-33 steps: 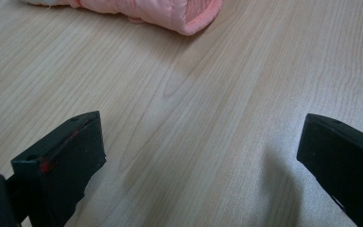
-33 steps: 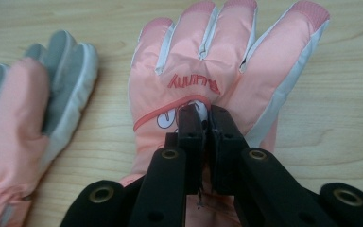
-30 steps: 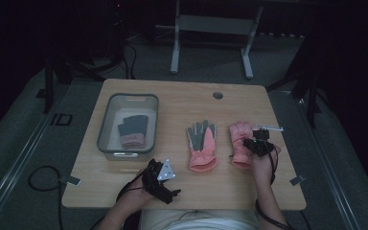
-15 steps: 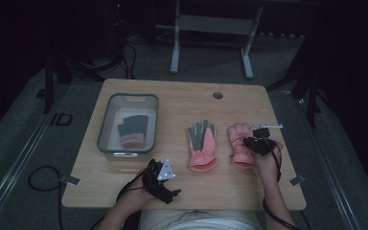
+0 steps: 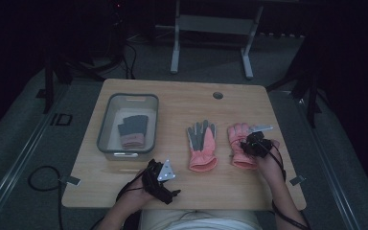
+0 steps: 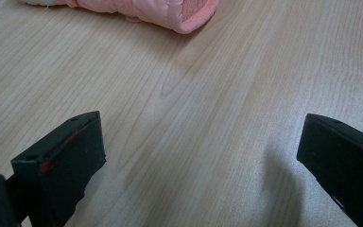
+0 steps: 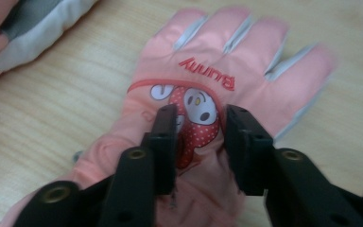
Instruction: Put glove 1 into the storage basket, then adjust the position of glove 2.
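Note:
Two pink gloves lie on the wooden table [image 5: 172,103]. The middle glove [image 5: 201,146] is palm up with a grey palm; its cuff [image 6: 170,12] is at the top of the left gripper view. The right glove [image 5: 238,136] lies back up, with a bunny patch and red lettering [image 7: 208,78]. My right gripper [image 5: 251,143] [image 7: 198,113] rests on that glove, jaws nearly together with the patch fabric pinched between them. My left gripper [image 5: 165,182] [image 6: 201,127] sits low over bare wood near the front edge, jaws wide apart and holding nothing.
A grey plastic bin [image 5: 106,124] stands at the left of the table and holds a folded grey and pink glove [image 5: 133,129]. A round cable hole [image 5: 217,95] is near the far edge. Cables trail from both grippers over the front edge.
My right gripper has edged slightly left over the right glove. The left gripper and the gloves have stayed in place.

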